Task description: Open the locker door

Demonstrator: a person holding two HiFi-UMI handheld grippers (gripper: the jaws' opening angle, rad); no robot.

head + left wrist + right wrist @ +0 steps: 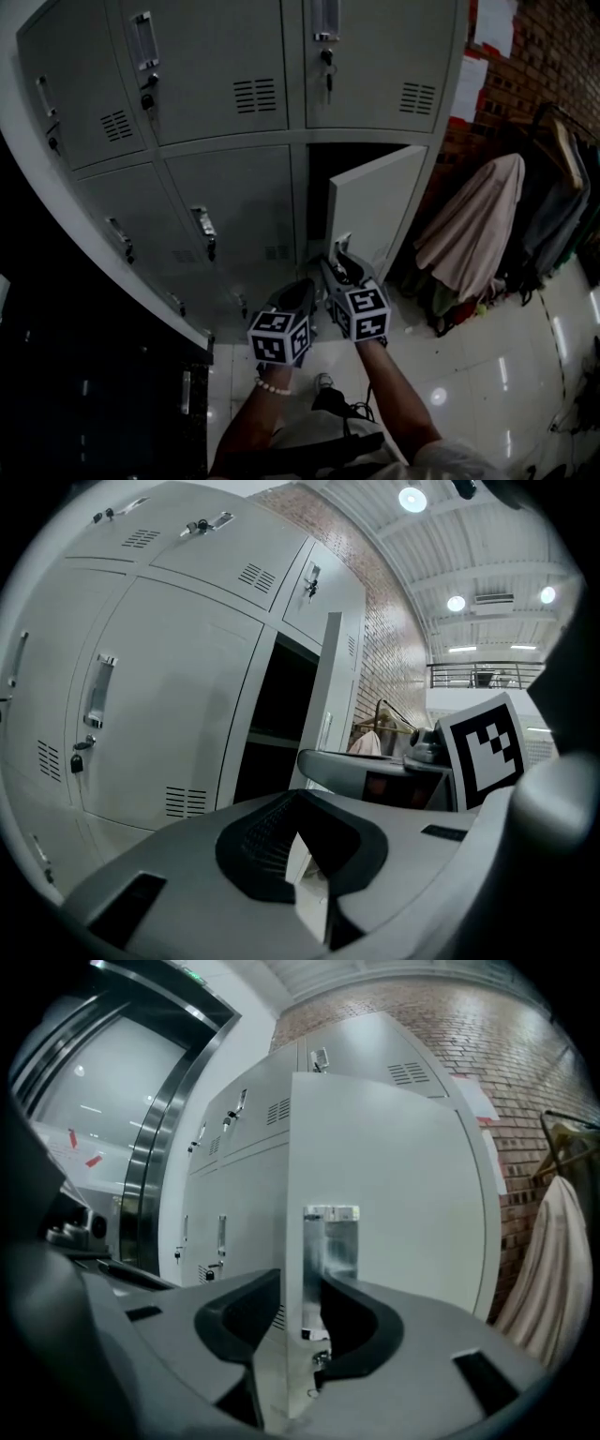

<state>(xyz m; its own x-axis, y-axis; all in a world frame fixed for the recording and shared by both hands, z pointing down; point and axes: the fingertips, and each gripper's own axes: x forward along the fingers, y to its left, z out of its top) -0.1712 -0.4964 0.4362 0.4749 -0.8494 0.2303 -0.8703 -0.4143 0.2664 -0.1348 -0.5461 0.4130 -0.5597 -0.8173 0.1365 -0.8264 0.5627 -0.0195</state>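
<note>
The grey locker door [375, 202] at the lower right of the bank stands ajar, with the dark compartment [317, 197] showing behind it. My right gripper [339, 251] is at the door's free edge. In the right gripper view its jaws straddle that edge [292, 1194]: one pad sits behind the door and the other lies against the metal handle plate [330, 1241]. My left gripper [305, 286] hangs just left of it, apart from the lockers. Its jaws [298, 832] meet at the tips with nothing between them. The open door [328, 705] also shows in the left gripper view.
Closed lockers [225, 202] with handles and hanging keys fill the left and top. A beige garment [469, 234] and darker clothes hang on a rack at the right by a brick wall [534, 56]. A dark cabinet [94, 375] stands at the left, over glossy floor tiles [487, 375].
</note>
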